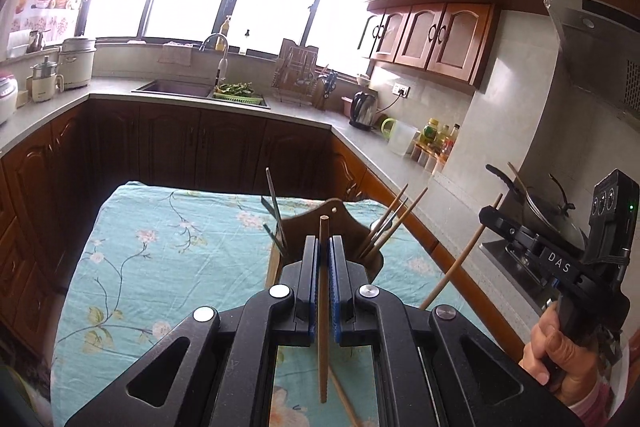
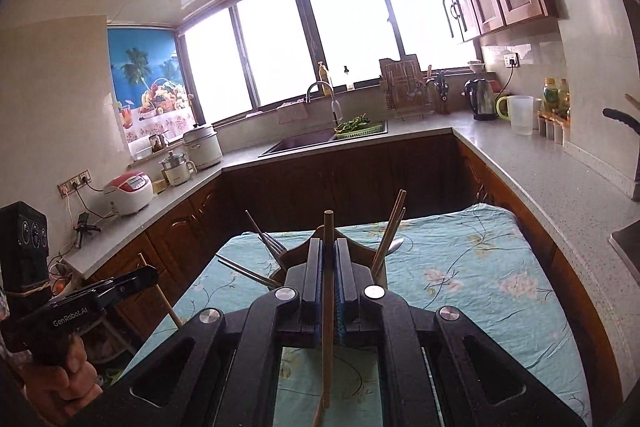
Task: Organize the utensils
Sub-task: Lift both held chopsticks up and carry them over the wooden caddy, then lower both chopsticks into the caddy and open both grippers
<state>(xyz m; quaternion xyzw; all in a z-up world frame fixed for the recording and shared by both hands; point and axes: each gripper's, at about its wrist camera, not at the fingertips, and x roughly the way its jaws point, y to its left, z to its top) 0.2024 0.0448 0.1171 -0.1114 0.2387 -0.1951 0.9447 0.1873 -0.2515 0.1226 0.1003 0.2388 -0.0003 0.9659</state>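
Note:
My left gripper [image 1: 323, 247] is shut on a wooden chopstick [image 1: 323, 307] that stands upright between its blue pads, above the table. My right gripper [image 2: 328, 251] is shut on a second wooden chopstick [image 2: 328, 291], also upright. A brown wooden utensil holder [image 1: 332, 223] stands on the table just beyond both grippers; it also shows in the right wrist view [image 2: 298, 255]. Its right side holds several wooden chopsticks [image 1: 390, 223] and a spoon, its left side metal forks [image 1: 276, 215]. The right gripper shows from the side in the left wrist view [image 1: 490, 217], the left one in the right wrist view [image 2: 148, 273].
The table has a teal floral cloth [image 1: 160, 259]. Another chopstick [image 1: 344, 399] lies on the cloth below my left gripper. Brown cabinets and a grey counter [image 1: 380, 151] ring the table, with a sink [image 1: 176, 89], a kettle [image 1: 362, 109] and a wok [image 1: 548, 211] on the stove at right.

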